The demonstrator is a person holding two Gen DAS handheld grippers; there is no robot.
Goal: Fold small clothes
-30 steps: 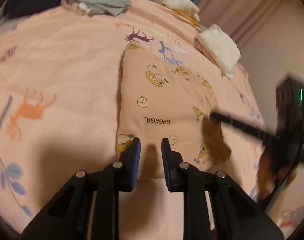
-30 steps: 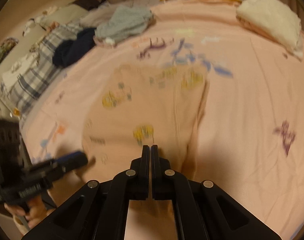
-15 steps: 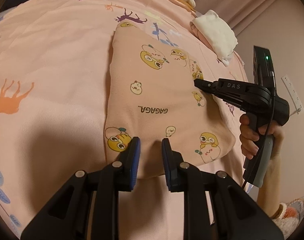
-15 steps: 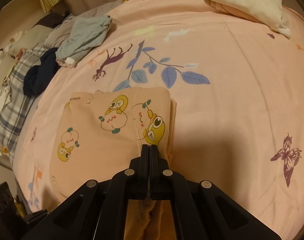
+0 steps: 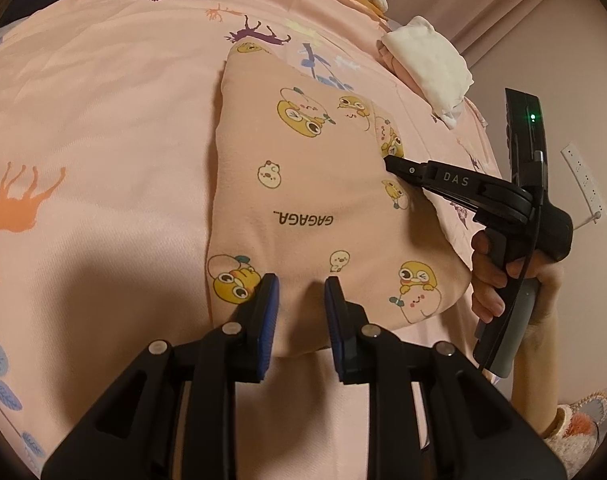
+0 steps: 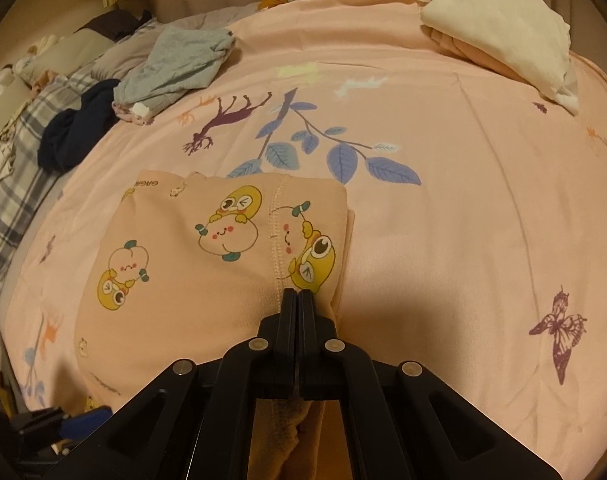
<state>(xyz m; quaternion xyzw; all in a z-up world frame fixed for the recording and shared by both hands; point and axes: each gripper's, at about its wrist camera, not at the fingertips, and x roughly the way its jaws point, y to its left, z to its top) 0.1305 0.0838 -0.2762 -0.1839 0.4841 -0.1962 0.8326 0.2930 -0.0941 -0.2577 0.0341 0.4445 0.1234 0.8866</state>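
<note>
Two tongs, one in each of my hands, work over a small peach garment (image 5: 303,200) printed with yellow cartoon chicks, lying flat on the pink bedspread (image 5: 103,120) and already doubled over into a rough rectangle. My left tongs (image 5: 299,292) sit at the garment's near edge with their blue pads (image 5: 269,312) a little apart; the jaws have just been opening and nothing is pinched between them, the cloth lying underneath. My right tongs (image 6: 297,296) are pressed fully together, tips resting on the garment's right side close to the stitched seam (image 6: 277,236). Whether they pinch a fold of cloth or only press down on it I cannot tell — peach fabric shows beneath the jaws, but the tips hide the contact.

I judge the step to be settling a fold just made: the left side let go, the right side pinning or smoothing the doubled edge. The next move, I think, calls for one more fold — taking the near edge with the spread left tongs and carrying it across toward the far edge, keeping the layers square. Beyond the garment, toward the far side of the bedspread, lie a folded white and peach stack (image 6: 503,36), a grey garment (image 6: 175,68) and a dark one (image 6: 75,132).
</note>
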